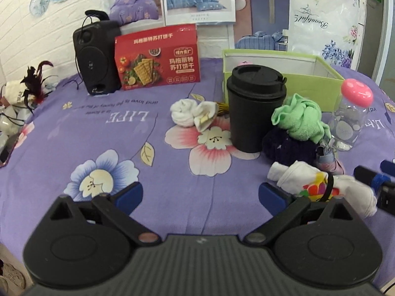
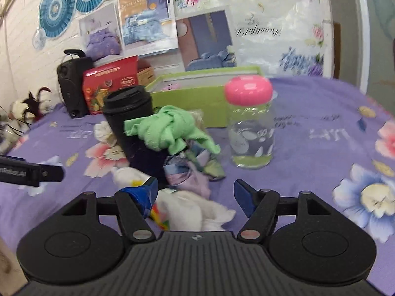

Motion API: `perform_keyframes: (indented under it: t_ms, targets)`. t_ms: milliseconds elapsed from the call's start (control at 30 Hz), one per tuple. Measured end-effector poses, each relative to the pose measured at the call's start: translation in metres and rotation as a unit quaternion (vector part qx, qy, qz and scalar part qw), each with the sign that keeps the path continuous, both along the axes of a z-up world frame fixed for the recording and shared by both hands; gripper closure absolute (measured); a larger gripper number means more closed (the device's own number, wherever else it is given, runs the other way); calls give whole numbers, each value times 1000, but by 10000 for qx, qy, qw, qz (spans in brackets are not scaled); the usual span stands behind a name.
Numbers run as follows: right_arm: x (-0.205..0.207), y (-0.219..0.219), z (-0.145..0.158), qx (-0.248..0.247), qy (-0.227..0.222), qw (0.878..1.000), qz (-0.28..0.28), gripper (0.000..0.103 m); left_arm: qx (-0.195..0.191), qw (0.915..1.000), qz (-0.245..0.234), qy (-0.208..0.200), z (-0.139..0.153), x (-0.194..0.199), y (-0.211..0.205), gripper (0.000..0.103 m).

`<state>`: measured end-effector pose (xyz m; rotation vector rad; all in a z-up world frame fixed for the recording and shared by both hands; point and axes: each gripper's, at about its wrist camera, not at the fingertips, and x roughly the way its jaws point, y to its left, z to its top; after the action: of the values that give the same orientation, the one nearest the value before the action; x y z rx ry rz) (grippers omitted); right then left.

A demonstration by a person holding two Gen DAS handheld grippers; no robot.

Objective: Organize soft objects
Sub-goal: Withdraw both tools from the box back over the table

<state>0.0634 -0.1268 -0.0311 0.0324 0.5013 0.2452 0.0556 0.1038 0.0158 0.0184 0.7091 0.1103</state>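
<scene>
The white printed garment (image 2: 195, 209) lies on the bed directly under the right hand-held gripper (image 2: 195, 193), whose fingers stand apart astride it, so this hand is clearly the nearer. From the left hand-held gripper (image 1: 200, 194), also spread and empty, it lies off beyond the right-hand finger, its long axis running left-to-right.

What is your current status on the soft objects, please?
Both grippers open, left, right. White cloth between right fingers, ungrasped. Black cup, bottle crowd green box.
</scene>
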Motion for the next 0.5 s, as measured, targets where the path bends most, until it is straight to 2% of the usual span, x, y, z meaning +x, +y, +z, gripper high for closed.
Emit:
perform_keyframes:
  t_ms: [100,167,233,333,433,500]
  targets:
    - [12,-24,-4,-33,106,9982,-596,49,-12,10000,-1,-73,4,0,1,4]
    - [27,-40,-17,-168,579,9938,-938,48,-31,10000,2,-79,5,1,2,4]
    - [35,-43,-31,-388,947,9902,-955,47,-27,9999,11,-98,6,0,3,4]
    - [25,-24,-31,-526,886,9930,-581,46,-49,9999,100,-100,7,2,6,4]
    - [13,2,-25,-179,982,9946,290,48,-54,9998,151,-120,8,2,10,4]
    - [6,12,-16,216,865,9928,795,48,-9,9997,212,-140,9,1,12,4]
